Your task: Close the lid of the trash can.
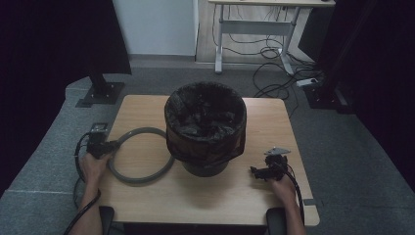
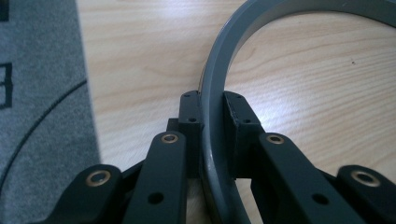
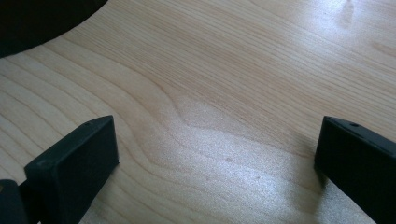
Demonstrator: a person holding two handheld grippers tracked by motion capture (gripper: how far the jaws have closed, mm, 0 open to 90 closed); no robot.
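- The grey ring [image 1: 141,155] lies flat on the wooden counter [image 1: 235,191], at the left of the black bin [image 1: 205,129] and just beside its base; its right arc runs close under the bin's bulging bag.
- In the left gripper view the ring [image 2: 219,93] passes straight between the two black jaws, and the pads sit against its inner and outer faces, so the left hand-held gripper [image 1: 108,147] is clamped on the ring's left edge.
- That grip takes the band across its thin wall, which looks like the surest way to lift a flat hoop off a flat surface without it slipping sideways.
- The ring reads as a retaining hoop for the bin: it seems about as wide as the rim, and the black bag [image 1: 205,115] already lines the bin and folds down over its outside, so my judgement is that the hoop is meant to go over the top and pin the bag.
- The bin stands upright near the middle of the counter, between the two hands, within reach of both.
- The right hand-held gripper [image 1: 264,171] rests at the right of the bin, apart from it; in the right gripper view its jaws stand wide apart over bare wood [image 3: 210,93] with nothing between them.
- Held open and near the bin's base, it is probably waiting to steady the bin or catch the ring's far side.
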